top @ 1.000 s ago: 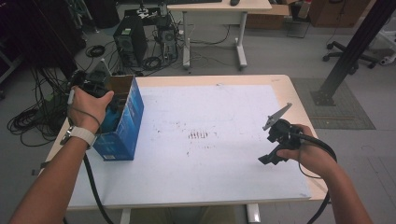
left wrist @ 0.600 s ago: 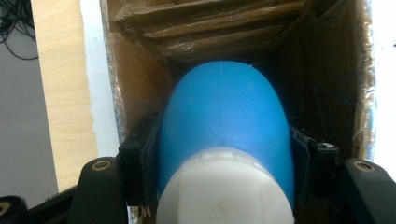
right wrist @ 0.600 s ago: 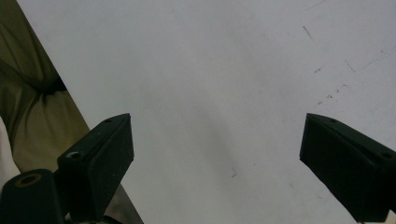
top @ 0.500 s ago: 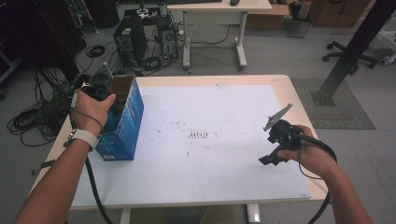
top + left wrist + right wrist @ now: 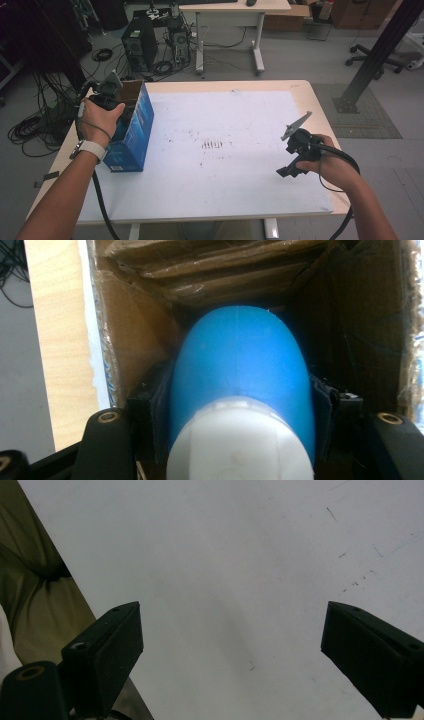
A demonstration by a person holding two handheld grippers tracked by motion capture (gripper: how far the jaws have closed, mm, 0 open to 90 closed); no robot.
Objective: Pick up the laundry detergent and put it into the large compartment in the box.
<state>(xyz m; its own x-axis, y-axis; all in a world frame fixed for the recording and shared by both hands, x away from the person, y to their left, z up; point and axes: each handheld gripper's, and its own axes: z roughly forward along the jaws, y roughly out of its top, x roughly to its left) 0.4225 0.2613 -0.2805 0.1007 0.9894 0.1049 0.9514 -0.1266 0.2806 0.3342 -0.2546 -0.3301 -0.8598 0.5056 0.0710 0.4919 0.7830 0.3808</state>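
**Over the open box: blue bottle pinched in the left claw**

At the worktop's left edge, an upright blue cardboard box, top flaps open, brown inside. Above that opening, the left hand with the left claw, aimed down into the box. Seen along the left claw in the left gripper view: a blue bottle with a white cap, clamped between the two black jaws, pads pressed on both flanks of the body, cap toward the camera, rounded base pointing into the box. Bottle body within the cardboard walls, brown flaps beyond it; whether the base touches the bottom, impossible to tell.

Well apart, near the worktop's right edge, the right hand with the right claw, low over the white surface. In the right gripper view, right claw spread wide, nothing between the jaws, scuffed white worktop beneath them, a fold of olive cloth at the left border.

Beyond the worktop, a black computer tower on the floor among cables, and a second desk farther back.
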